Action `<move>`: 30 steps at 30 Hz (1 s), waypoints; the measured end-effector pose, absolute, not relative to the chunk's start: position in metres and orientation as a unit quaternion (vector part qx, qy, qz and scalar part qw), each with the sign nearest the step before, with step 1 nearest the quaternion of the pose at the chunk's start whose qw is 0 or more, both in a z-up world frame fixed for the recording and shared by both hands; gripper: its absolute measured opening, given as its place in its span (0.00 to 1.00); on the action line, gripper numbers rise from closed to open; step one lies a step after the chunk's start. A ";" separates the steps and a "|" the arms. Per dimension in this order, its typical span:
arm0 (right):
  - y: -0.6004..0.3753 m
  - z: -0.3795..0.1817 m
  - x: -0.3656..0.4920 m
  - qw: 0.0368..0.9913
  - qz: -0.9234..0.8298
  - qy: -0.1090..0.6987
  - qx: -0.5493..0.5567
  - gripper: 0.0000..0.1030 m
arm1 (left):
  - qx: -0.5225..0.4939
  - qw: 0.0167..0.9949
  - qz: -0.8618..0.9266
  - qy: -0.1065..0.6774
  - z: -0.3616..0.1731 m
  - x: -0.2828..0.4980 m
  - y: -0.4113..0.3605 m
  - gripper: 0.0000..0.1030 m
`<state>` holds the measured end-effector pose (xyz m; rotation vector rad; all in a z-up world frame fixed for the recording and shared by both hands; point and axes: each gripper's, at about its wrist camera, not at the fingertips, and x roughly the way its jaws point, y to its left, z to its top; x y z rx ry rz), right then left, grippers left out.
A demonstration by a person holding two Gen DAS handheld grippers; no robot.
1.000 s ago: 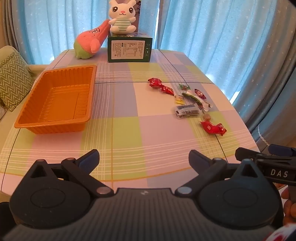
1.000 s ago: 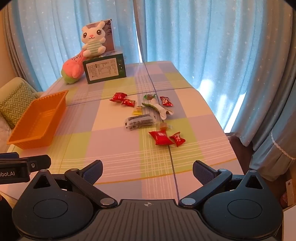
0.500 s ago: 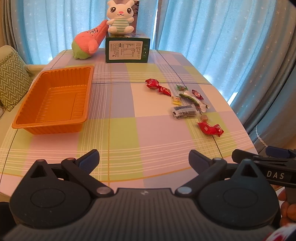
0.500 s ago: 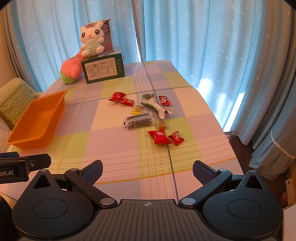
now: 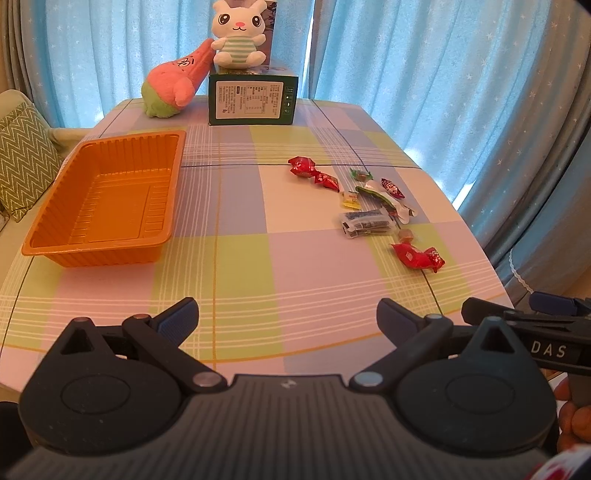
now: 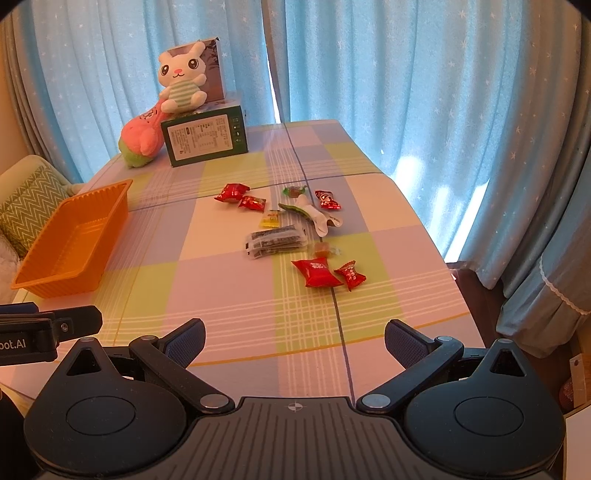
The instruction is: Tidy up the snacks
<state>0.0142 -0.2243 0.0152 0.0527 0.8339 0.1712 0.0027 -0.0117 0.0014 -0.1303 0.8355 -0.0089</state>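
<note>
Pre-grasp: both grippers, left (image 5: pixel 286 314) & right (image 6: pixel 294 334), fingers wide, empty. Next: reach snacks (image 6: pixel 291 225) mid-frame, carry to orange tray (image 5: pixel 103 206) at left.

This is a home. Blue curtains (image 6: pixel 369 74) hang behind a table (image 5: pixel 240 266) with a checked cloth, soft toys (image 5: pixel 236 33) at the top, a cushion (image 5: pixel 22 155) far left.
</note>
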 end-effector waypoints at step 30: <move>-0.226 0.016 0.014 0.910 0.083 0.405 0.026 1.00 | -0.068 0.912 -0.007 0.404 0.002 0.004 -0.018 0.99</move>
